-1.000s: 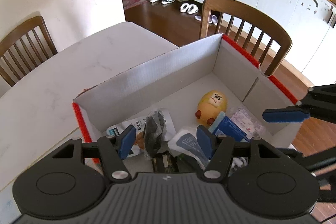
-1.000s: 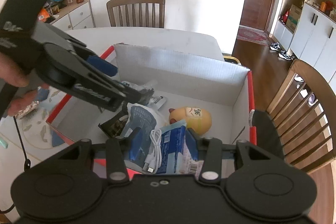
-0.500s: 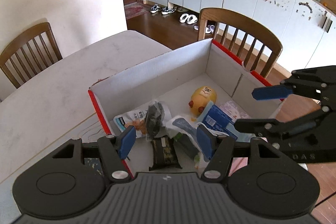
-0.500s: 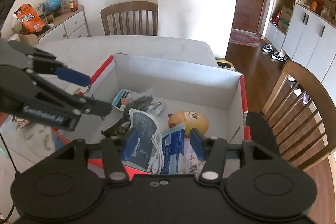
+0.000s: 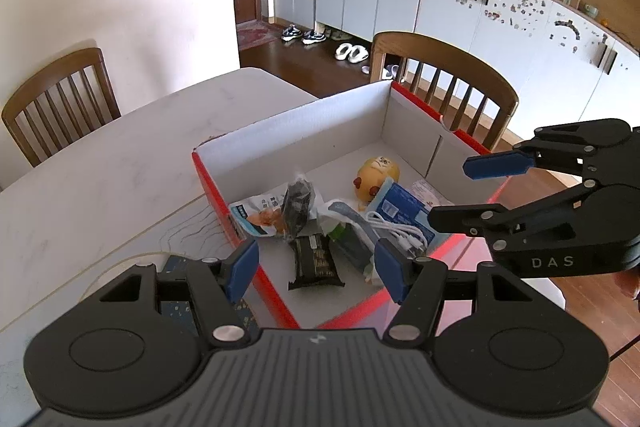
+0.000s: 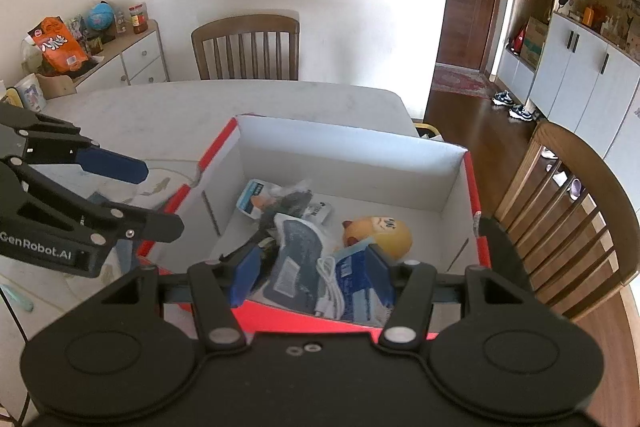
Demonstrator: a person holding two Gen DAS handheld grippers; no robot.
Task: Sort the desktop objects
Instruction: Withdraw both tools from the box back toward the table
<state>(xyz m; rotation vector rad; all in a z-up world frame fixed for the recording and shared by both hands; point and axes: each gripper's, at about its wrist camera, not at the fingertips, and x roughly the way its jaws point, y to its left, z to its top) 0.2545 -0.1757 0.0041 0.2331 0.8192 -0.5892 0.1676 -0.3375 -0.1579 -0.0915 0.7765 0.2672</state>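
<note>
We hold both grippers above a red-edged cardboard box (image 5: 412, 143) on a white table (image 5: 120, 163). L. gripper (image 5: 316, 271): jaws apart, nothing between them. R. gripper (image 6: 312, 275): jaws have just been opening, also empty. Inside the box, lying close together: snack packets (image 5: 260, 215), a dark bar wrapper (image 5: 314, 261), white cable (image 5: 400, 235), blue pack (image 5: 400, 203) and yellow toy (image 5: 374, 173) near the far wall.

Both hand-held grippers (image 5: 316, 269) farther back
</note>
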